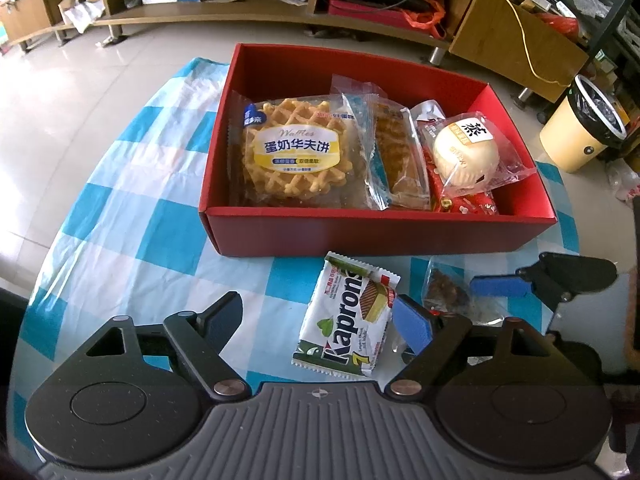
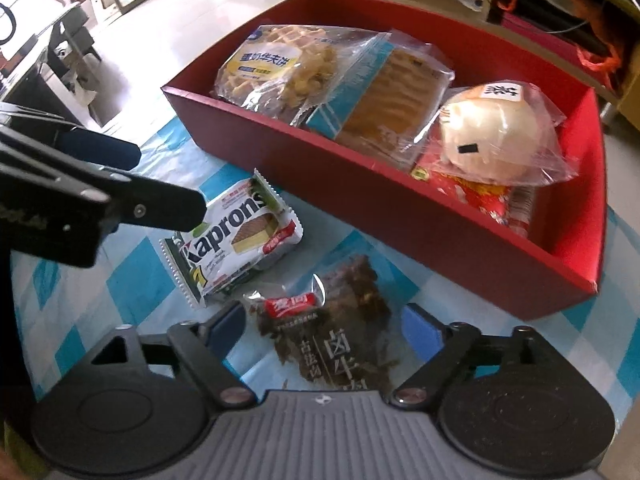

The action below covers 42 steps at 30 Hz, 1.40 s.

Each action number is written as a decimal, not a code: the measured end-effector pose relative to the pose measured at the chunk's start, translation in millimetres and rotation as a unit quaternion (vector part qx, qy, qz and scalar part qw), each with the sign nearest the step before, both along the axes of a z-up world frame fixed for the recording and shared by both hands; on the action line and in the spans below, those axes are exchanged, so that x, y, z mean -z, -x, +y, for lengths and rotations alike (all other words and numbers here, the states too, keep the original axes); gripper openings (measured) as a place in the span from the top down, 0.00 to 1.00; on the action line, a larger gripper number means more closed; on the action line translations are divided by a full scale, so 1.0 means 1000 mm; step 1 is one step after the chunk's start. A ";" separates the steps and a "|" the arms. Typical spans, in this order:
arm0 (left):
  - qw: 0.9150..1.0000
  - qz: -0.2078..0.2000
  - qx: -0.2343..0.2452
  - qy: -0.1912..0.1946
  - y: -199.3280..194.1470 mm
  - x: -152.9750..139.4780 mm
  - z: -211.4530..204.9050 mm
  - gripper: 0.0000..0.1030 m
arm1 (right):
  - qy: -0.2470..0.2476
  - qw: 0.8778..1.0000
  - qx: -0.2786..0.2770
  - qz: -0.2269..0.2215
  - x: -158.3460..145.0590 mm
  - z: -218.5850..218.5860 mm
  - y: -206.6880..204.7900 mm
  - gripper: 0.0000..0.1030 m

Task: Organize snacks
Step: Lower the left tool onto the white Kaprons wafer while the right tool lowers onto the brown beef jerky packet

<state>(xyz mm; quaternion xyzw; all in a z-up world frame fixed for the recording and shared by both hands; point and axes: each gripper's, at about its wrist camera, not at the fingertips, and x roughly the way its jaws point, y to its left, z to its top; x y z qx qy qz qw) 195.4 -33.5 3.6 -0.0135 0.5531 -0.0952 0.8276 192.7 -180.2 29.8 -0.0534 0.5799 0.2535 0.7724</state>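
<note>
A red box [image 1: 380, 236] [image 2: 360, 200] stands on the checked cloth and holds a waffle pack [image 1: 296, 152], a second pastry pack [image 1: 396, 160], a wrapped white bun [image 1: 468, 152] and red packets [image 1: 468, 200]. In front of it lie a white Kaprons wafer pack [image 1: 348, 316] [image 2: 236, 236] and a clear packet of dark jerky [image 1: 446, 292] [image 2: 332, 320]. My left gripper [image 1: 320, 316] is open around the wafer pack, its left finger well off it. My right gripper [image 2: 324, 324] stands open astride the jerky packet. One of the right gripper's blue pads [image 1: 496, 286] shows beside the jerky.
The round table's blue-and-white cloth [image 1: 140, 240] ends at a curved edge on the left, with tiled floor beyond. A low wooden cabinet [image 1: 200, 12] runs along the back. A yellow waste bin [image 1: 580, 128] stands at the far right.
</note>
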 end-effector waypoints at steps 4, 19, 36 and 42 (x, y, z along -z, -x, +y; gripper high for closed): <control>1.000 0.006 0.000 -0.002 -0.001 0.003 0.004 0.15 | 0.001 1.000 -0.021 0.008 0.010 0.004 -0.006 0.05; 1.000 0.019 0.005 0.002 -0.001 0.009 0.007 0.14 | 0.033 0.997 -0.047 -0.048 0.013 0.015 0.020 0.07; 0.999 0.040 0.014 -0.013 -0.016 0.038 -0.036 0.18 | 0.025 0.993 0.110 -0.027 -0.025 -0.053 0.052 0.14; 0.998 0.048 0.016 -0.040 -0.015 0.048 -0.045 0.33 | 0.015 0.990 0.137 -0.036 -0.035 -0.070 0.056 0.14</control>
